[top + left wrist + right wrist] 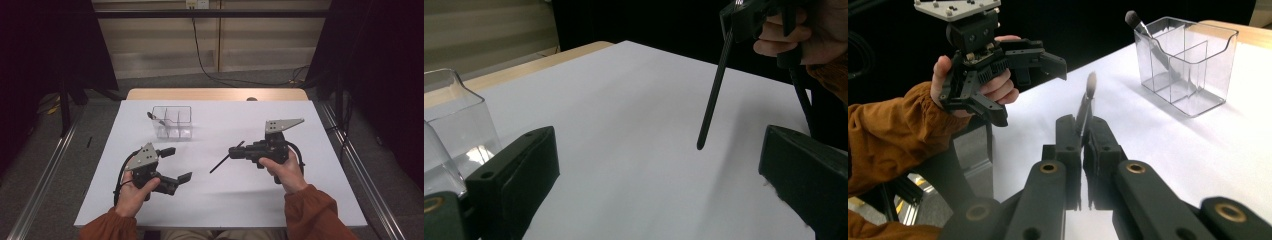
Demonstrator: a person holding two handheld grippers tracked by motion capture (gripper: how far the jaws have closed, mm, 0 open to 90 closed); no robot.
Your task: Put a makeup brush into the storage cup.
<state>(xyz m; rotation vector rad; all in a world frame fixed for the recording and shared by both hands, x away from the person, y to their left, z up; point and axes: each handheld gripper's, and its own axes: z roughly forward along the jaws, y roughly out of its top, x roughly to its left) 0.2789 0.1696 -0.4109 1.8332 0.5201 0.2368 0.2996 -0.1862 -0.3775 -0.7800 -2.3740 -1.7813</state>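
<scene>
High view: right gripper [234,152] is clamped on a makeup brush [220,163], handle slanting down over the white table [310,200], probably for dropping into the clear organizer [172,121] well apart at the rear left; left gripper [179,164] rests low, jaws wide apart. Left gripper view: brush handle [713,95] hangs tilted, tip just above the table. Right gripper view: bristles [1091,84] point away past the shut jaws, and the organizer [1193,65] holds another brush [1148,37].

From above we look forward and down on the worktop [220,195]; both claw-mounted views skim it closely, sharing the clear organiser [172,121].
</scene>
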